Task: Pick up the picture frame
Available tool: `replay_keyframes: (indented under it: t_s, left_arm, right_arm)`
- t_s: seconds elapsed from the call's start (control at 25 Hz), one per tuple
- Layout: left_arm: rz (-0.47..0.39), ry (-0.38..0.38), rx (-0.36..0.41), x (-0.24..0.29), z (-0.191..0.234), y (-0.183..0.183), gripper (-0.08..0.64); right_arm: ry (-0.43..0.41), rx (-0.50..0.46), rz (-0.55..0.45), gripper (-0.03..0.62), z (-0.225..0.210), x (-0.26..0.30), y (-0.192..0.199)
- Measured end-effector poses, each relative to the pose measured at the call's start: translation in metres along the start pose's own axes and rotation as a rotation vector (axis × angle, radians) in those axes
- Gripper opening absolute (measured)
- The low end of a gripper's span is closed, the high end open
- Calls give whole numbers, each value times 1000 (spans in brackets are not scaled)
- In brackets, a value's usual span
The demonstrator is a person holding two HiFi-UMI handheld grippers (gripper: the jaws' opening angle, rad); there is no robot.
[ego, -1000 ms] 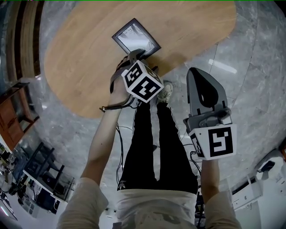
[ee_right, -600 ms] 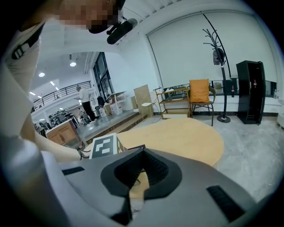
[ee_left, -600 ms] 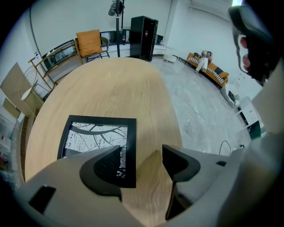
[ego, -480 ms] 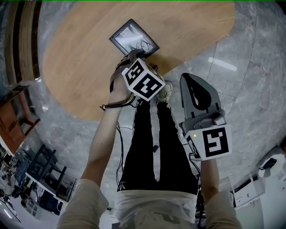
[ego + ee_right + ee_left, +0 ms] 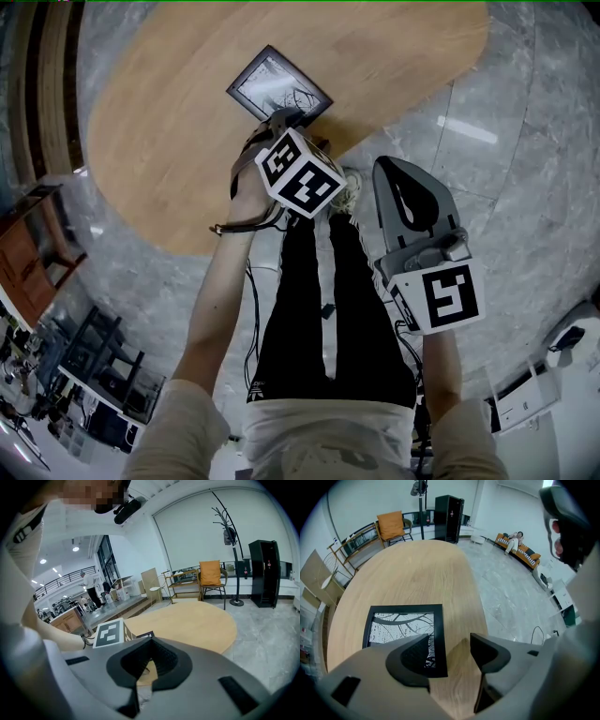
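Near the front edge of the oval worktop [image 5: 169,141], the picture frame [image 5: 278,84] lies flat, at 11 o'clock from the left claw [image 5: 286,117]. The head view hides that claw's tips behind its marker cube [image 5: 300,173]. The left gripper view shows them wide apart, having just narrowed slightly, the left one over the frame's near corner, gripping nothing. The left hand [image 5: 251,192] aims it steeply down. At 4 o'clock, over the floor [image 5: 525,187], the right claw [image 5: 392,165] tilts gently downward, its tips closed together on nothing.
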State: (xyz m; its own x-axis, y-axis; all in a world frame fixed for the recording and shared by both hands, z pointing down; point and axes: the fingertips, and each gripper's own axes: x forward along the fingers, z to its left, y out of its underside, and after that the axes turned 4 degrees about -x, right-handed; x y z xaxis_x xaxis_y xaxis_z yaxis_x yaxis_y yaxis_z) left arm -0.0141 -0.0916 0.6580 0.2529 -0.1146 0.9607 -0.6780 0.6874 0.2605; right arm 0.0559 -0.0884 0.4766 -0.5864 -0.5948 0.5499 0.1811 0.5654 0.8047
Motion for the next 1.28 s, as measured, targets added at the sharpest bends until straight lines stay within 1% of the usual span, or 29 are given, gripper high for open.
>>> replay_keyframes:
  t_s: [0.16,0.32,0.4,0.52,0.72,0.88,0.96,1.28]
  left_arm:
    - [-9,-7,4,0,-5,-3,280]
    - [-8,-36,40,0,-11,-1,228]
    - [-9,-38,48,2,-14,-1,218]
    - [-7,-14,31,2,-18,-3,215]
    - [3,-21,53,4,-26,-3,213]
    - [-12,23,39,3,-39,-5,212]
    - [-15,37,44,3,-47,-6,212]
    - [-27,12,87,4,-61,-9,189]
  right_arm:
    - [-8,-10,23,5,0,-4,6]
    - [-12,-12,32,5,0,-9,12]
    - [-8,-1,34,5,-4,-11,14]
    - [0,4,30,5,-9,-12,14]
    - [3,12,22,5,-11,-11,13]
    - [11,14,20,5,-10,-13,13]
    - [13,13,20,5,-11,-16,13]
    - [16,7,8,5,-8,-26,9]
